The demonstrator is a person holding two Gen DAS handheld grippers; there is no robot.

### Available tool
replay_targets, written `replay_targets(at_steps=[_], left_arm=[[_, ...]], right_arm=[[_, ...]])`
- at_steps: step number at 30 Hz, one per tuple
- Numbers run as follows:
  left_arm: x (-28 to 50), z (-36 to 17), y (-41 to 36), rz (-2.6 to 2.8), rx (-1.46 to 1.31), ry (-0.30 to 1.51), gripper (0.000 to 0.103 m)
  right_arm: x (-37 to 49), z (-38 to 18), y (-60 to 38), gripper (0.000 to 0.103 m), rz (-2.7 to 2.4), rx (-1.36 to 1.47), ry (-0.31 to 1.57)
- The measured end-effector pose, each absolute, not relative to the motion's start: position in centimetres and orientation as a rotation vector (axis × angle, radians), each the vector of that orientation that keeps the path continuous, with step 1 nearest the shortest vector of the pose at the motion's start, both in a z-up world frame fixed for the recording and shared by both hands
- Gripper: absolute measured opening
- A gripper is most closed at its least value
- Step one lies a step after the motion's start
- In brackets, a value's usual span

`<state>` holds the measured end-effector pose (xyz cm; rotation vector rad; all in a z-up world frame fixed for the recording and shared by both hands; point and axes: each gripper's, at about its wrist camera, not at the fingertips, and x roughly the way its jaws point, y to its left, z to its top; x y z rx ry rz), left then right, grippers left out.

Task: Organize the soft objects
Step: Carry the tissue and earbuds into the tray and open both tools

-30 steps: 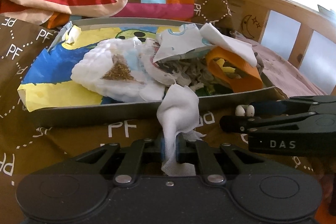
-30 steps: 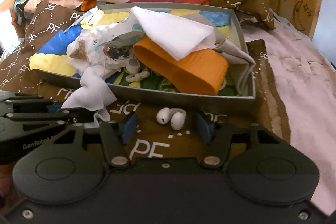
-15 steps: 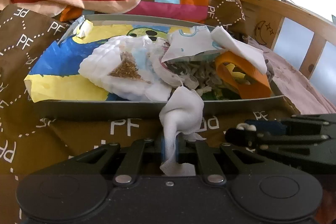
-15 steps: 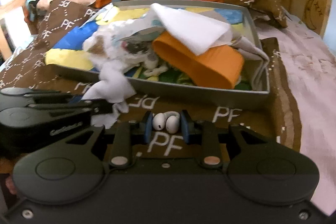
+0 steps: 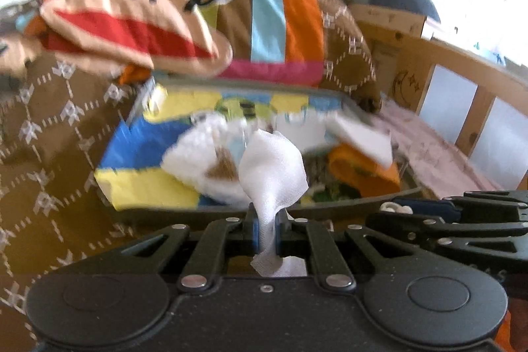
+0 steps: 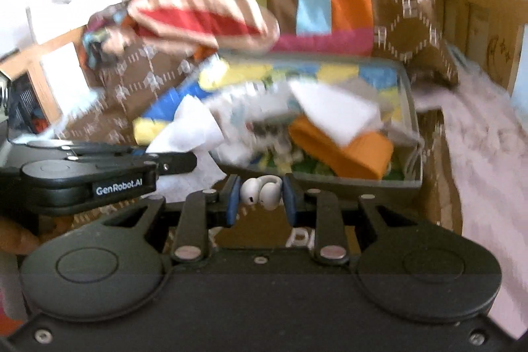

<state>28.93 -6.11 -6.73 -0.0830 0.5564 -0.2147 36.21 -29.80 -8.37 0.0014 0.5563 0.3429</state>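
The left gripper [image 5: 265,231] clamps a white cloth [image 5: 272,174]; beside it, the right gripper [image 6: 260,198] pinches white earbuds [image 6: 262,192]. Just beyond both, a grey tray [image 6: 414,121] on the bed holds an orange band [image 6: 349,154] under a white sheet [image 6: 333,111]; a monkey pillow [image 5: 132,28] lies behind the tray's far edge.

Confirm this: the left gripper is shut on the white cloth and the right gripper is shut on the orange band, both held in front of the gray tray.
One detail is wrong. The right gripper is shut on the white earbuds, not the orange band, which lies in the gray tray; the right wrist view shows this. The left gripper is indeed shut on the white cloth.
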Motion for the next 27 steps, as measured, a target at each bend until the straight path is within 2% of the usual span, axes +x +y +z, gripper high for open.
replay_targets(at_steps=[6, 14, 27], left_arm=[[29.3, -4.3, -5.3, -0.171, -0.049, 0.455, 0.009], [32.8, -5.9, -3.5, -0.038, -0.029, 0.393, 0.009], [34.9, -10.4, -2.6, 0.023, -0.069, 0.484, 0.009]], right_arm=[[37.0, -5.7, -29.3, 0.020, 0.317, 0.010, 0.414], [40.4, -7.5, -27.7, 0.020, 0.298, 0.044, 0.461], [42.4, -10.8, -24.9, 0.020, 0.298, 0.007, 0.527]])
